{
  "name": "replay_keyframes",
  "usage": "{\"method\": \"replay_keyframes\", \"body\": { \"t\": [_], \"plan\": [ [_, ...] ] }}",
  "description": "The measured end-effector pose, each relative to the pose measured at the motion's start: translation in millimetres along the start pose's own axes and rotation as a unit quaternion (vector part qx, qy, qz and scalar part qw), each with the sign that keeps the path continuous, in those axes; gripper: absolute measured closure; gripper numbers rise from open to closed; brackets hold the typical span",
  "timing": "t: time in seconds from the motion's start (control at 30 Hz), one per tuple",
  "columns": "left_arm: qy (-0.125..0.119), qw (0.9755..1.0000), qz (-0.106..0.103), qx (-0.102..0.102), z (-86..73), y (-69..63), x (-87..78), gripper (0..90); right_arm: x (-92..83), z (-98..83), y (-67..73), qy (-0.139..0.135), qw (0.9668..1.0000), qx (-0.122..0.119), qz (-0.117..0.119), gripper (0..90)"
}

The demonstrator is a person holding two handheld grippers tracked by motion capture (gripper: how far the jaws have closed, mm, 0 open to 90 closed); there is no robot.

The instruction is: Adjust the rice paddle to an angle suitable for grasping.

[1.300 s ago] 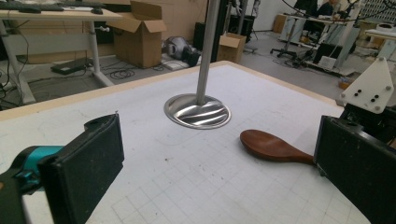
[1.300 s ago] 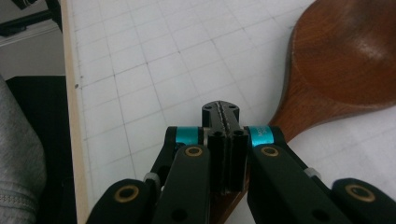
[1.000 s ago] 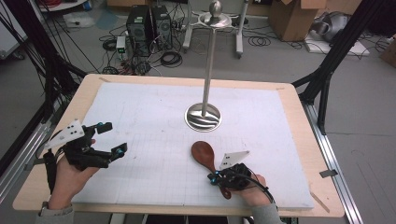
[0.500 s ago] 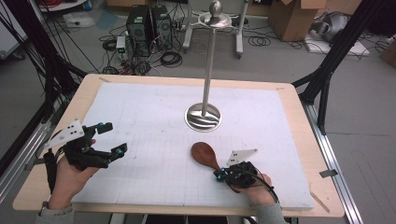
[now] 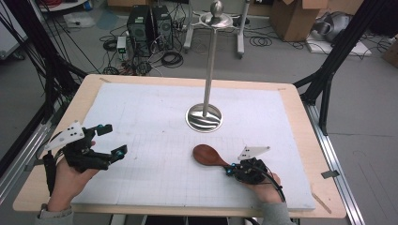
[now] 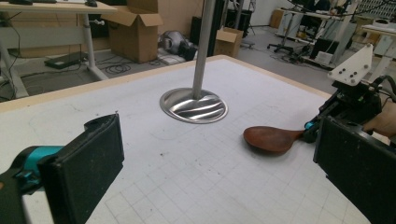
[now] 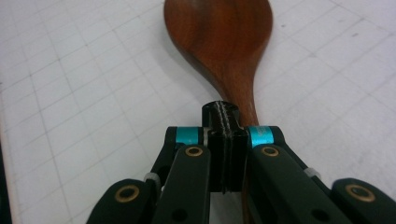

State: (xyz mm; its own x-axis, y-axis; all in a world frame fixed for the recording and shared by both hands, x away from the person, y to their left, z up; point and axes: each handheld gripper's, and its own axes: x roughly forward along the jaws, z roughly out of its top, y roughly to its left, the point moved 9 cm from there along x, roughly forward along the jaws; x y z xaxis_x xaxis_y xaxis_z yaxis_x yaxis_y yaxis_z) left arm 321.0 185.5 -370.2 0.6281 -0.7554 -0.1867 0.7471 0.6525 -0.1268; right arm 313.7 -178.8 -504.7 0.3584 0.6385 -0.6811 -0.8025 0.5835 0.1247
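A workshop floor strewn with cables and cardboard boxes lies behind a table (image 5: pixel 300 112) covered by a white gridded mat (image 5: pixel 150 126). On the mat a steel stand (image 5: pixel 204 116) rises from a round base, and everything else sits on the person's side of it.

Since a second ago the spoon (image 5: pixel 206 155) and the right gripper (image 5: pixel 231 169) have slid together a little to the right, away from the left gripper (image 5: pixel 112 140); the spoon's bowl now lies nearer than the stand's base and slightly right of it. That suggests the spoon is in hand and being dragged or carried, perhaps toward the stand.

The right gripper's jaws are closed tight, meeting above the spoon's handle (image 7: pixel 247 112), which runs under them; I judge it gripped. The left gripper, well left of the stand, holds nothing, its jaws wide apart.
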Motion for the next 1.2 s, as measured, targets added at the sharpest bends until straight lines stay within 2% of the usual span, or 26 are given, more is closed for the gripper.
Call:
{"method": "replay_keyframes", "body": {
  "t": [0.2, 0.43, 0.6, 0.73, 0.97, 1.03, 1.2],
  "plan": [
    [-0.001, 1.0, 0.002, -0.001, -0.2, 0.9, -2.3, 2.2, -3.6, -2.1, -8.2, -0.004, 0.9999, 0.011, -0.01, 90.0],
    [0.002, 1.0, 0.004, -0.002, -2.6, 1.9, -4.0, 2.2, -8.9, -4.6, -22.6, -0.011, 0.999, 0.026, -0.033, 90.0],
    [0.002, 1.0, 0.007, -0.004, -3.3, 2.8, -5.6, 2.2, -8.9, -4.4, -23.7, -0.011, 0.999, 0.025, -0.035, 90.0],
    [0.002, 1.0, 0.006, -0.004, -3.5, 2.9, -6.3, 2.2, -9.1, -3.1, -22.8, -0.011, 0.9988, 0.034, -0.033, 90.0],
    [0.006, 0.9999, 0.011, -0.006, -7.1, 4.0, -9.2, 2.2, -10.1, 12.7, -22.0, -0.033, 0.9982, 0.036, -0.035, 90.0],
    [0.008, 0.9999, 0.013, -0.005, -8.8, 3.3, -11.1, 2.2, -9.5, 23.3, -25.8, -0.049, 0.9969, 0.045, -0.042, 90.0],
    [0.011, 0.9997, 0.02, -0.006, -12.7, 4.1, -17.5, 2.2, -4.0, 38.3, -29.1, -0.063, 0.9953, 0.058, -0.045, 90.0]
  ]
}}
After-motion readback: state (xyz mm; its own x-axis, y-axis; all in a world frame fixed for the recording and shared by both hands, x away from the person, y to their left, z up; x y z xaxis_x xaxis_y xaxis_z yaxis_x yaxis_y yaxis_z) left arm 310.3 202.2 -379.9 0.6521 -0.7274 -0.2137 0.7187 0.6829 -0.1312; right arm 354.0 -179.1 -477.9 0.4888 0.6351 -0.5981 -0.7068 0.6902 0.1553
